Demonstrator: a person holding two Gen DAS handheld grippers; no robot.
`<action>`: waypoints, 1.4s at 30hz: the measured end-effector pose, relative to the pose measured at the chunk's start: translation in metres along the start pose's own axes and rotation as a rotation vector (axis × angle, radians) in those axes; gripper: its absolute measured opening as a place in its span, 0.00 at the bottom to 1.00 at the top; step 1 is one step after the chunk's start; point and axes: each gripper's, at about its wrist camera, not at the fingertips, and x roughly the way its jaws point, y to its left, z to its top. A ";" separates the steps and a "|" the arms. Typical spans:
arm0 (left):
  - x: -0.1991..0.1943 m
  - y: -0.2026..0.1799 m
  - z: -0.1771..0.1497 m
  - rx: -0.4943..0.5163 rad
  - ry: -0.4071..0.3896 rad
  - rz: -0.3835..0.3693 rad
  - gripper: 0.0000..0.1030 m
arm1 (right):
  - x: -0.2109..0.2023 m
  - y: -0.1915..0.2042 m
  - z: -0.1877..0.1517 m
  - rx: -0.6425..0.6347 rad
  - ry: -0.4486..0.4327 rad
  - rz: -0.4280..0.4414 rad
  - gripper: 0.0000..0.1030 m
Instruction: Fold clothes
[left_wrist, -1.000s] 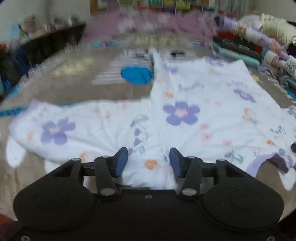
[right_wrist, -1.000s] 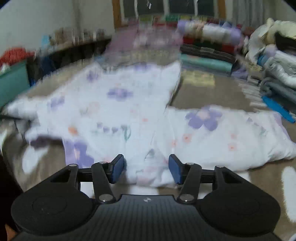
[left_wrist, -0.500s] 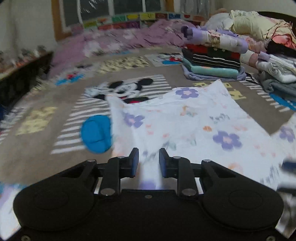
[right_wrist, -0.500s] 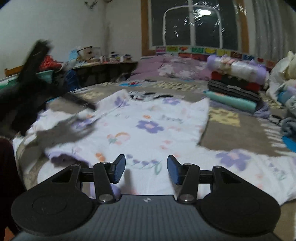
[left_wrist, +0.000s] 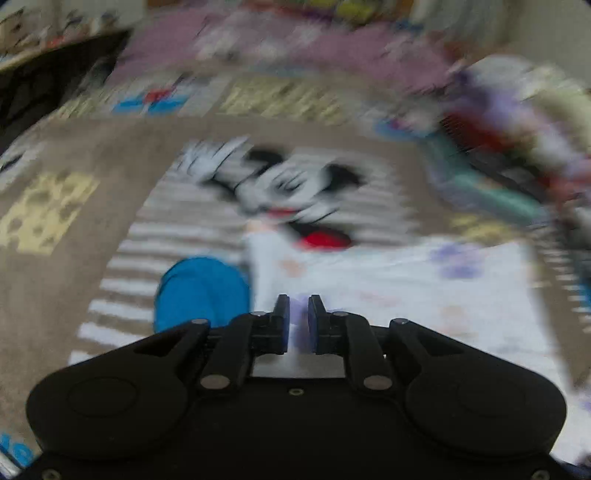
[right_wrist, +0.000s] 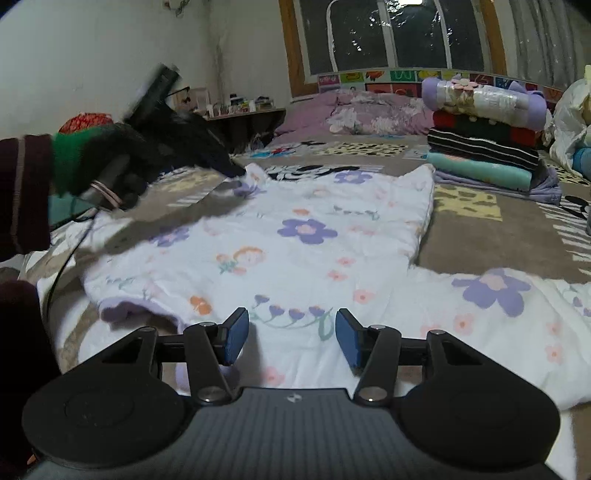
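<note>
A white garment with purple and orange flowers lies spread flat on a brown cartoon blanket. My left gripper is shut on the garment's far left corner, and white and purple cloth shows between its blue pads. In the right wrist view the left gripper reaches that corner, held by a hand in a green cuff. My right gripper hovers open over the garment's near part, with nothing between its pads. The left wrist view is blurred.
A stack of folded clothes with a rolled purple bundle on top stands at the back right of the blanket. A low shelf with small items runs along the left wall. A cable hangs by the left sleeve.
The left gripper swept across the garment to its far left corner and its jaws closed on the cloth. The right gripper tilted upward and stayed open over the near part.
</note>
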 end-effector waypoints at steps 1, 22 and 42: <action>0.009 0.005 0.004 -0.025 0.024 0.008 0.05 | 0.003 -0.003 0.000 0.006 0.010 0.001 0.51; 0.038 0.019 0.046 -0.046 0.026 0.034 0.07 | 0.007 -0.009 0.001 0.031 -0.003 0.021 0.53; 0.089 -0.232 0.035 0.324 0.028 -0.274 0.06 | 0.013 -0.009 0.001 0.029 0.025 0.041 0.58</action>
